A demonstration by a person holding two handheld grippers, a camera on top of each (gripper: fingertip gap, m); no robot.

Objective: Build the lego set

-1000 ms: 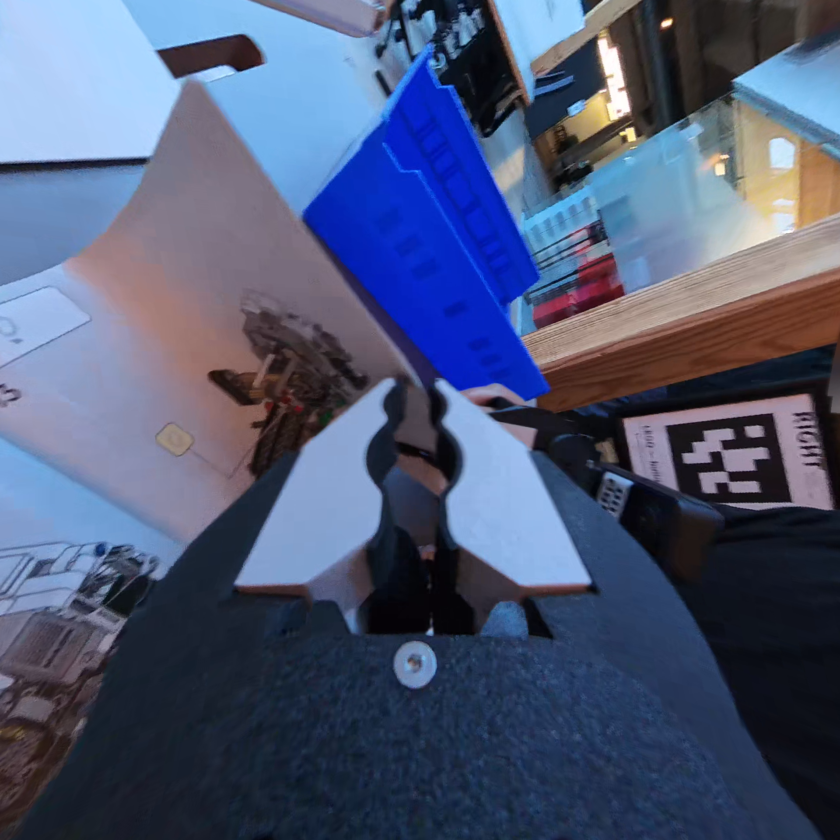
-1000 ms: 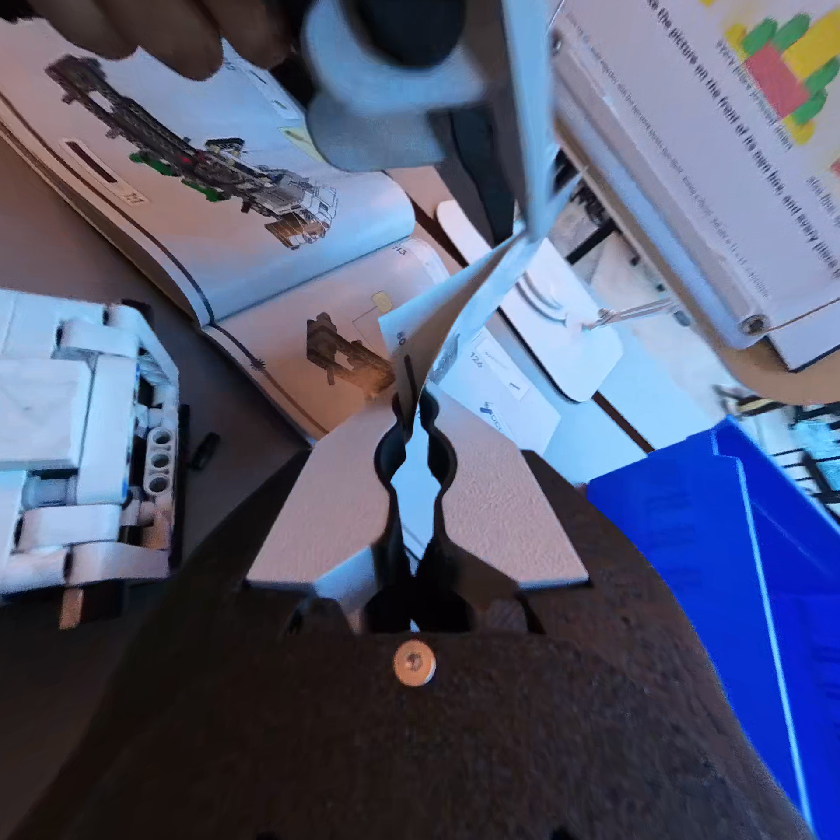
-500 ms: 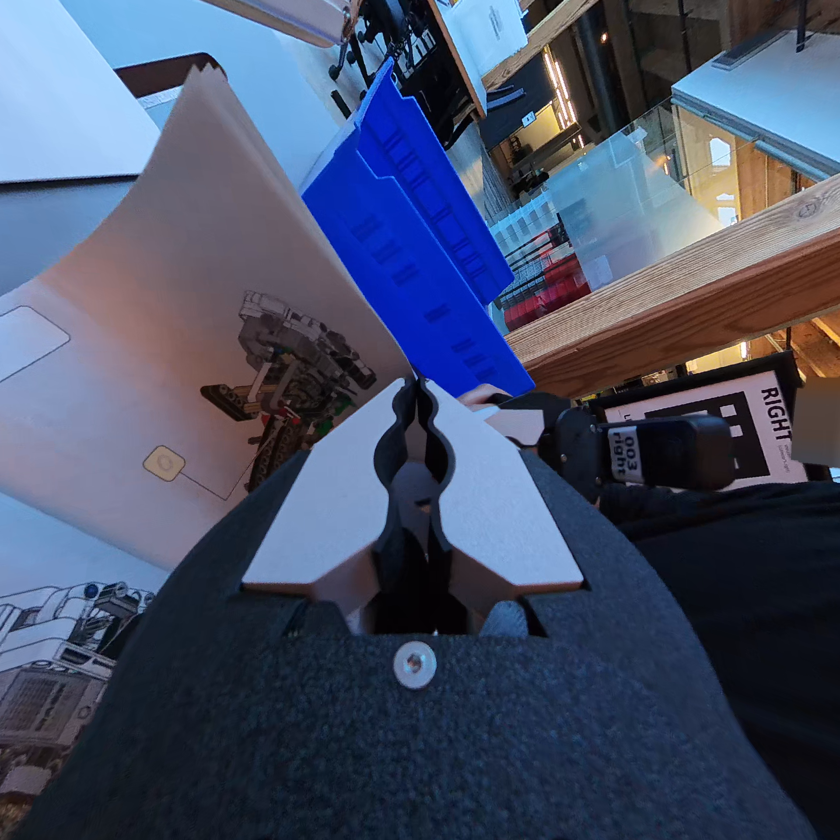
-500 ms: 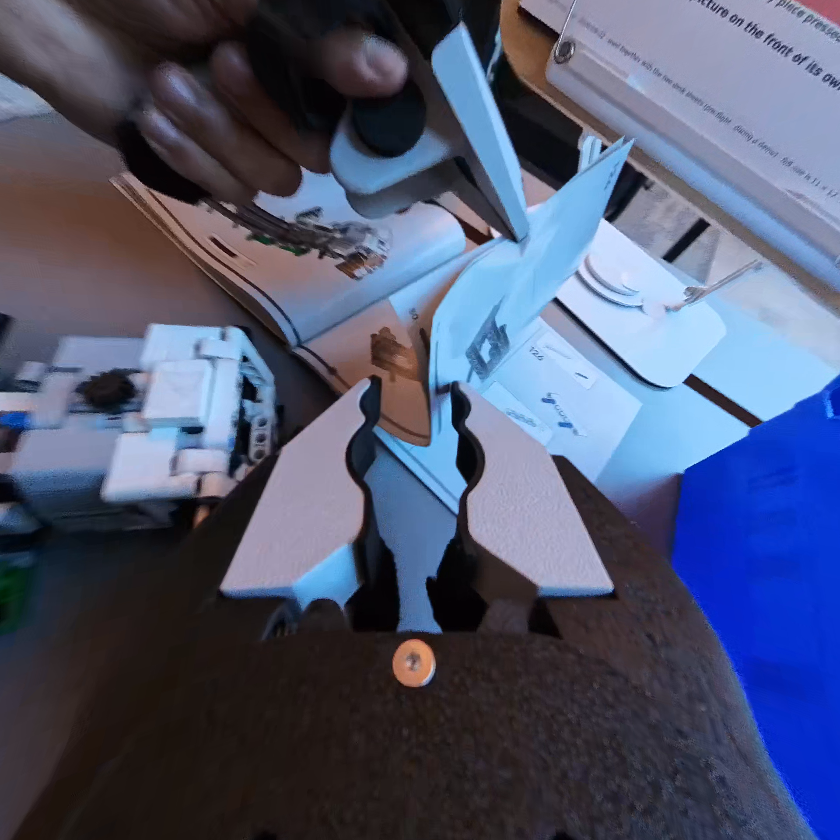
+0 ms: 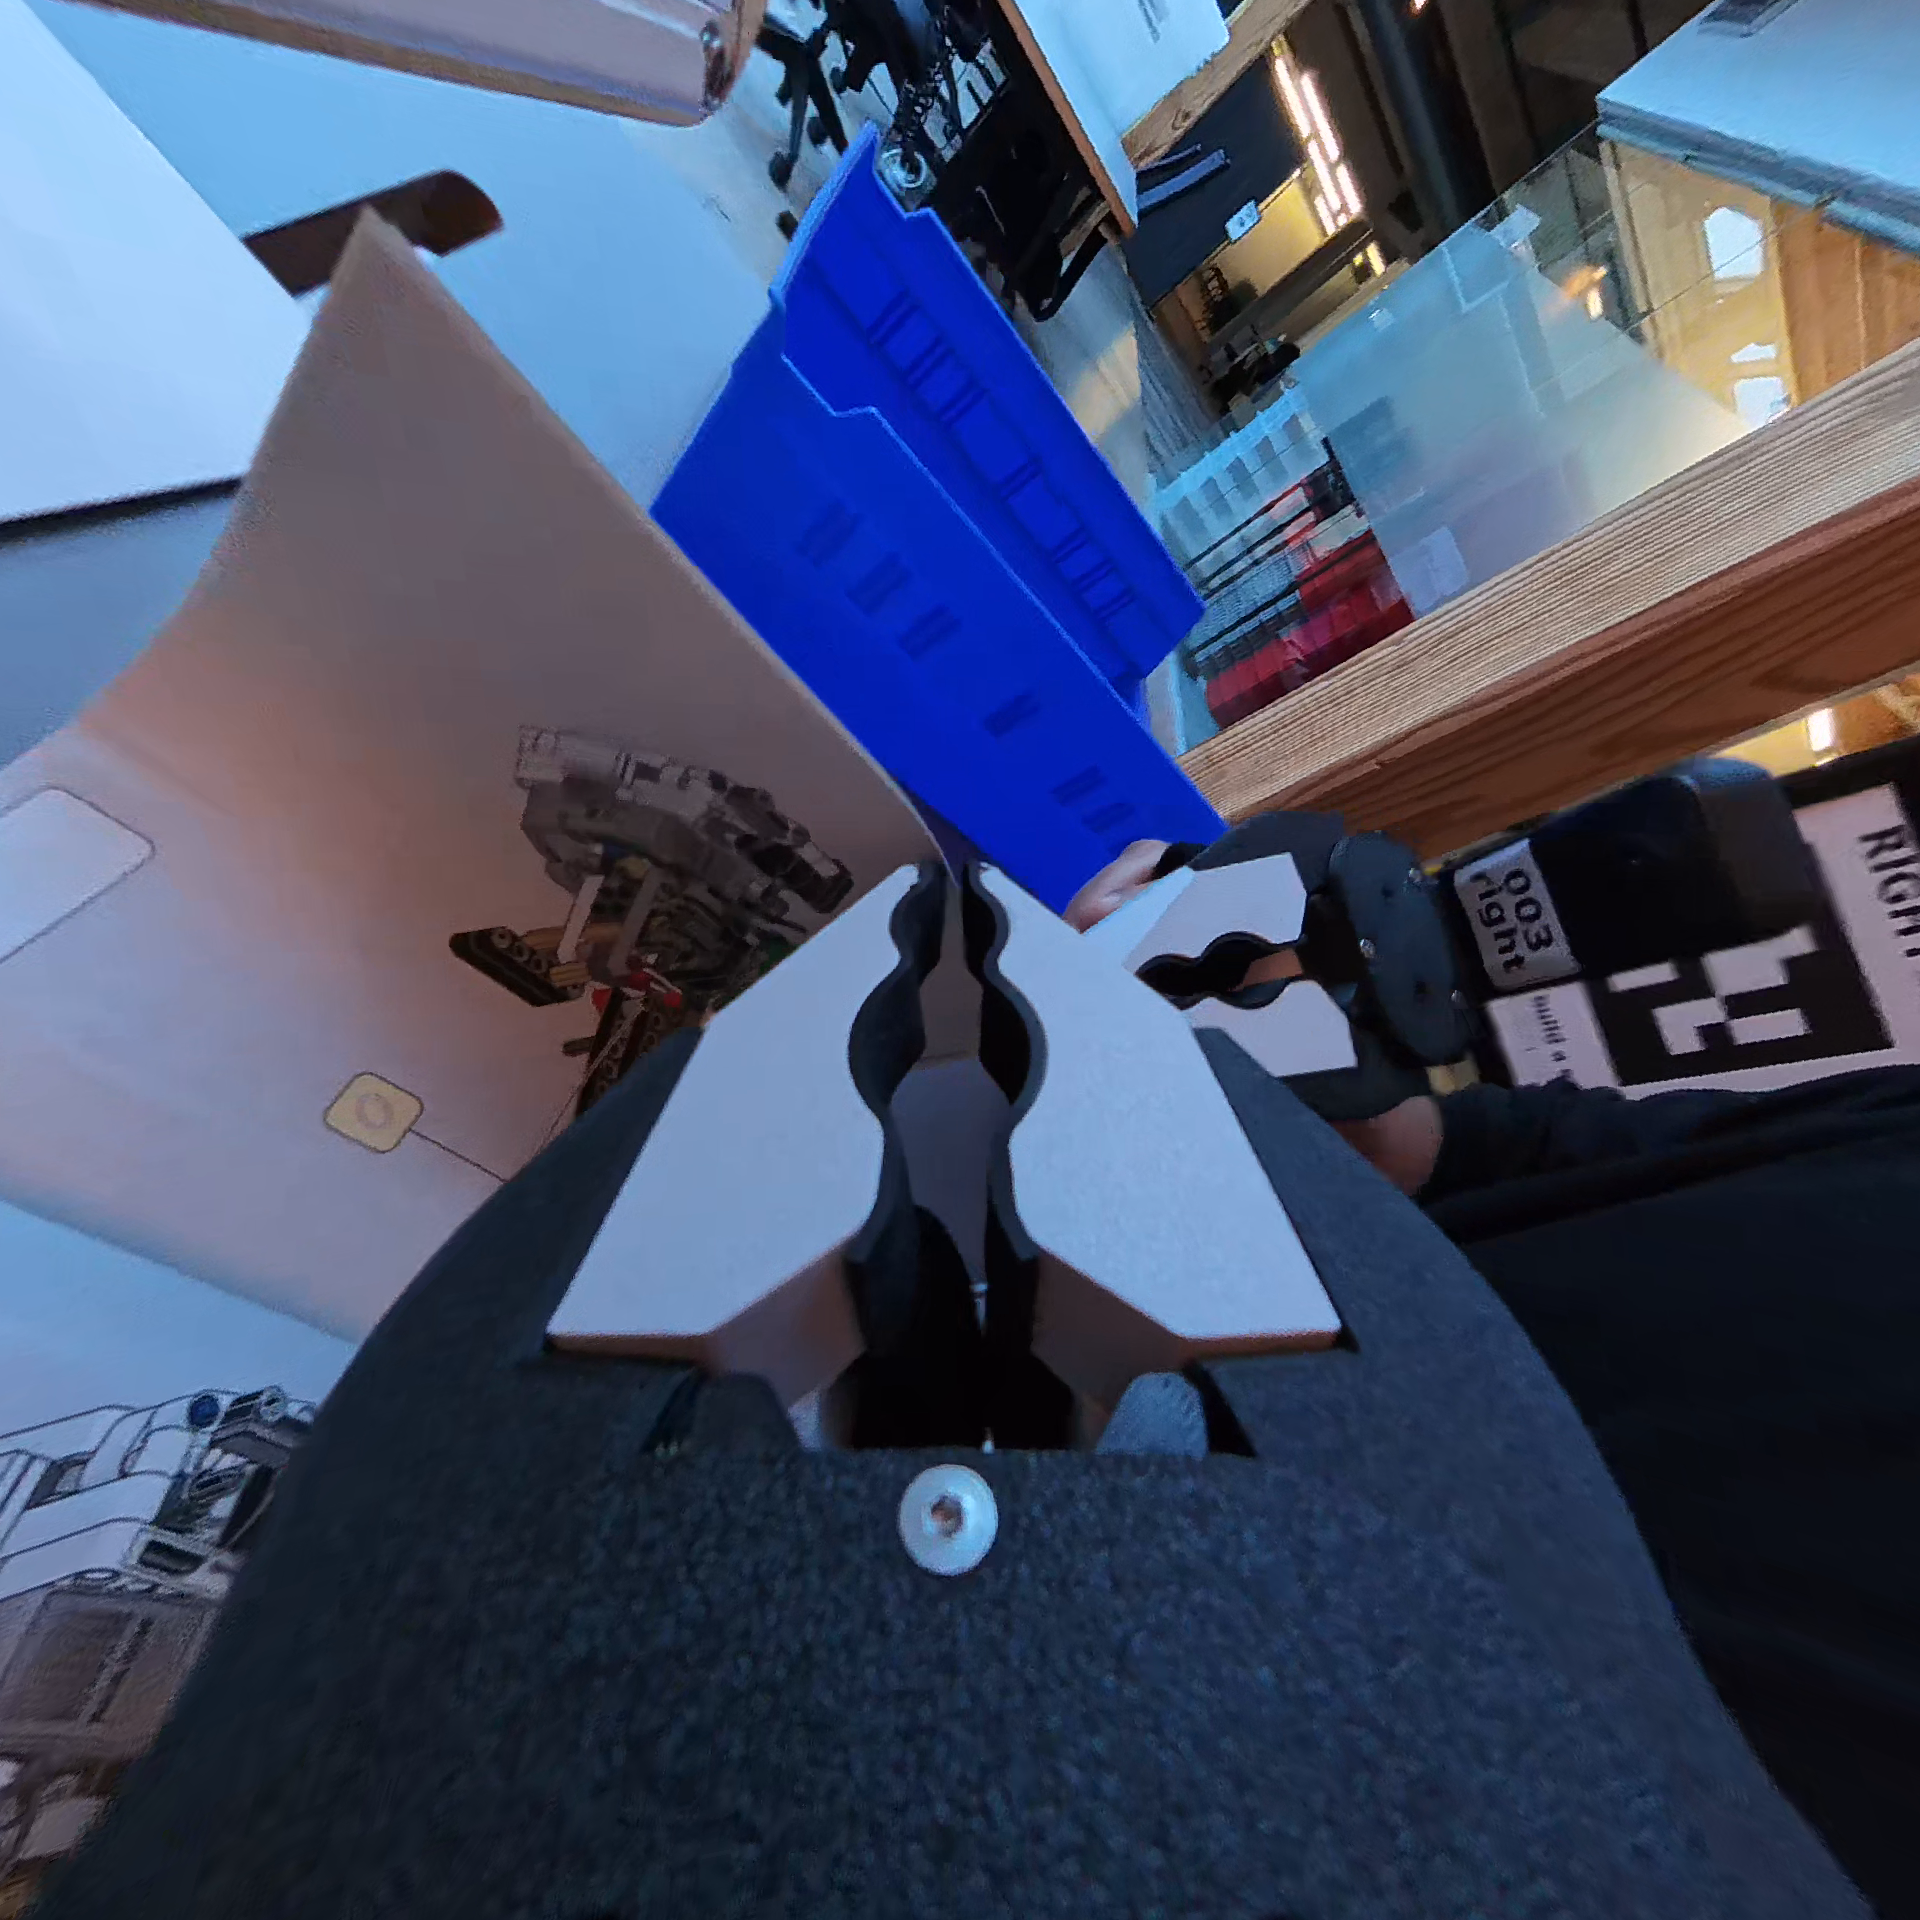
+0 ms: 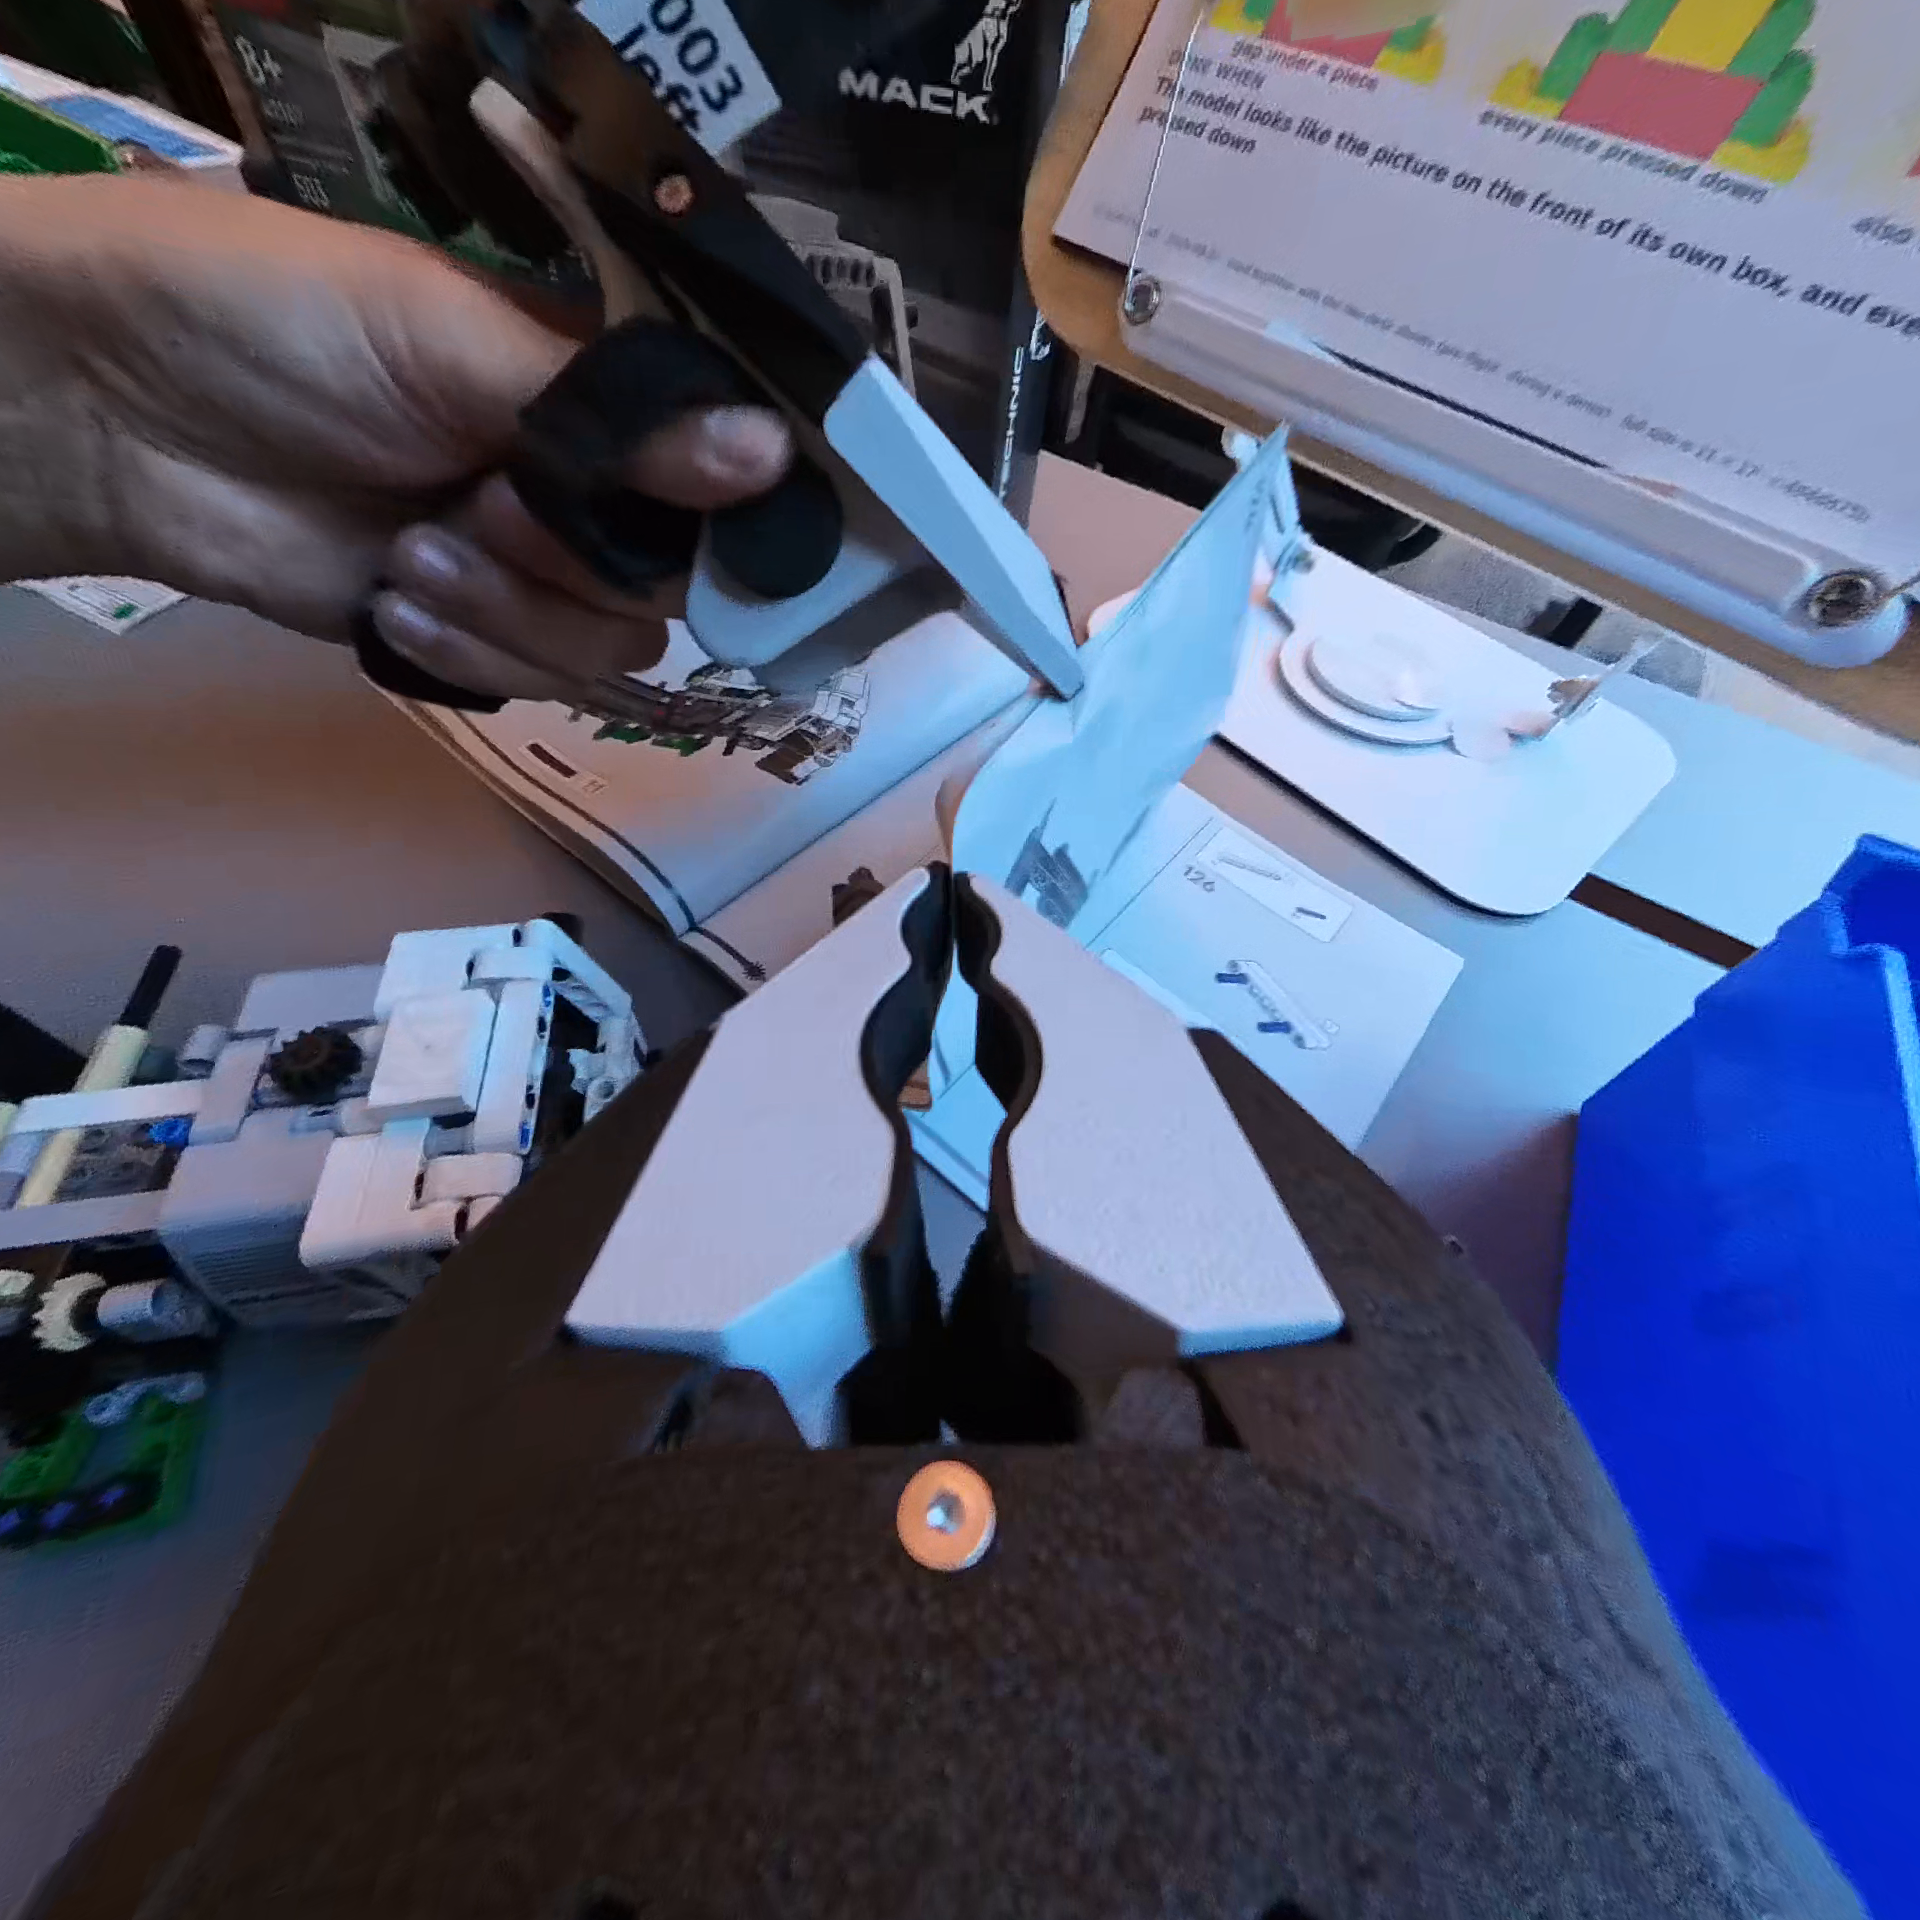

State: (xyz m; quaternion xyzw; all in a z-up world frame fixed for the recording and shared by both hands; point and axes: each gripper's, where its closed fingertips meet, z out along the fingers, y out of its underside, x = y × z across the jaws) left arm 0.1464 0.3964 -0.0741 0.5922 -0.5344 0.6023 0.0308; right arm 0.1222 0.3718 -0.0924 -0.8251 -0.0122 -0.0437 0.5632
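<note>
The instruction booklet (image 6: pixel 748 758) lies open on the worktop (image 6: pixel 239 790), towards its far edge. One lifted page (image 6: pixel 1153 675) stands up from the booklet's middle, with the left gripper (image 6: pixel 1055 681) at its upper part and the right gripper (image 6: pixel 951 883) at its lower edge. The partly built model (image 6: pixel 343 1122) sits on the worktop left of the booklet, nearer the front edge. The bin (image 6: pixel 1756 1195) stands to the right. A box (image 6: pixel 914 208) and a clipboard (image 6: pixel 1507 343) stand behind the booklet.
</note>
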